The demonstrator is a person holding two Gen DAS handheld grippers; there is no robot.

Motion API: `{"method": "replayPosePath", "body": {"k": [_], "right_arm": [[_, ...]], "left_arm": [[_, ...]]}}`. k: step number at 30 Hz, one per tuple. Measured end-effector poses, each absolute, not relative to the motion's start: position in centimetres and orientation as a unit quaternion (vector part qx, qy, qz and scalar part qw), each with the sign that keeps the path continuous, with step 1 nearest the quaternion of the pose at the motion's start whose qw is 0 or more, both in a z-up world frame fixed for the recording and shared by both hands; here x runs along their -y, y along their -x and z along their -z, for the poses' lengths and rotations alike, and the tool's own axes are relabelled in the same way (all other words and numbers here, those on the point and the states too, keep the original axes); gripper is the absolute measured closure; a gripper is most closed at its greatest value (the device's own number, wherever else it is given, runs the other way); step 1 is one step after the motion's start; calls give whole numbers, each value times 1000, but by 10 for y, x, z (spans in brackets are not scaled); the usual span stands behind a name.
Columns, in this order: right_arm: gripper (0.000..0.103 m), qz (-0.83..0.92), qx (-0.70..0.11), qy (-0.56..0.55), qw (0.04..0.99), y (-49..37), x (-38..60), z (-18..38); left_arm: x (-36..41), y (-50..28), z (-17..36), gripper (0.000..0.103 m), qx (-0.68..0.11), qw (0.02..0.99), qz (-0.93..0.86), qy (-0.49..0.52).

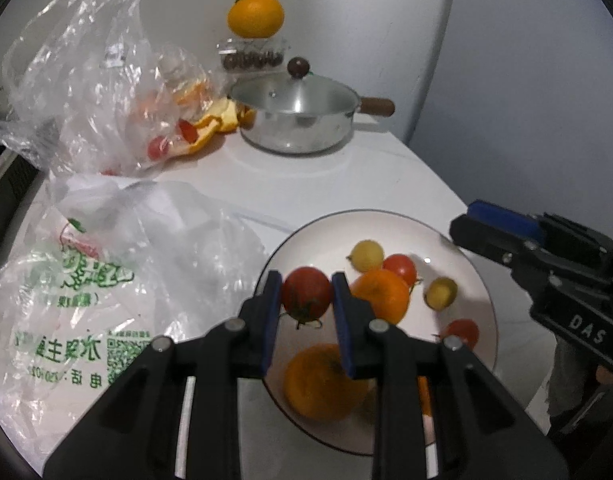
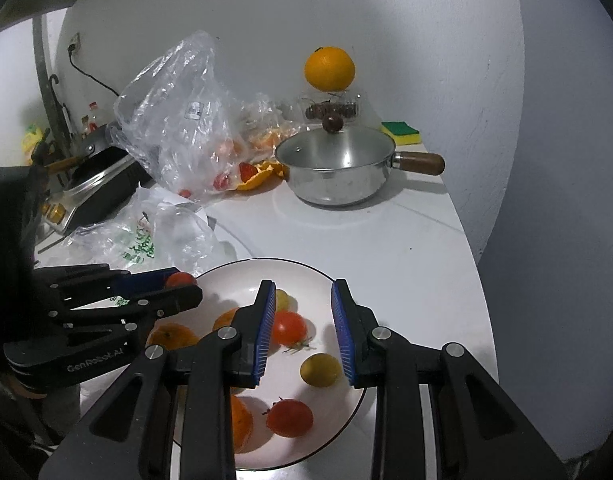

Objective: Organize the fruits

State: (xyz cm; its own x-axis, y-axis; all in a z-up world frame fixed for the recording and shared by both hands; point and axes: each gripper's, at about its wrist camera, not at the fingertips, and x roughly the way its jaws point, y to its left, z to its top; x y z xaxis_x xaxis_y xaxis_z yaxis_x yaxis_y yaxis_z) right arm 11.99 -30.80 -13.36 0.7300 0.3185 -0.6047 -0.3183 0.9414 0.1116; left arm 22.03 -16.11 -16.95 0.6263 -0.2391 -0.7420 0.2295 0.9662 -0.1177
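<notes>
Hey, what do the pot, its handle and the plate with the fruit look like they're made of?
Pot: polished metal, probably stainless steel; its wall mirrors the counter.
Pot handle: likely wood, brown and matte, as is the round lid knob.
Plate: looks like glazed ceramic, glossy white with a thin dark rim line, though a hard plastic can't be ruled out.

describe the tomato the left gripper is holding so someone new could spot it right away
Find the white plate at the table's near edge. Above its left rim, the left hand-held gripper clamps a red tomato between blue pads. It is the only fruit held up, off the plate.
</notes>
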Motion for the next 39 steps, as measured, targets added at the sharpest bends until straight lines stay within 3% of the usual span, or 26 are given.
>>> {"method": "replayPosePath", "body": {"k": [24,26,27,28,39], "right_arm": [[72,-162,-330,3,930,-107,298,132],[72,-163,-327,6,931,-103,295,128],[72,-163,-325,7,932,-100,293,126],[72,-163,-323,10,932,-98,290,124],[71,-162,-304,24,938,-71,264,104]], "left_arm": [[144,-205,163,69,-406,905,126,16],[140,-198,158,62,-400,908,126,18],[138,-196,156,51,-397,909,125,20],[136,-193,154,48,-393,911,123,23],[104,-153,123,47,-348,931,105,28]]}}
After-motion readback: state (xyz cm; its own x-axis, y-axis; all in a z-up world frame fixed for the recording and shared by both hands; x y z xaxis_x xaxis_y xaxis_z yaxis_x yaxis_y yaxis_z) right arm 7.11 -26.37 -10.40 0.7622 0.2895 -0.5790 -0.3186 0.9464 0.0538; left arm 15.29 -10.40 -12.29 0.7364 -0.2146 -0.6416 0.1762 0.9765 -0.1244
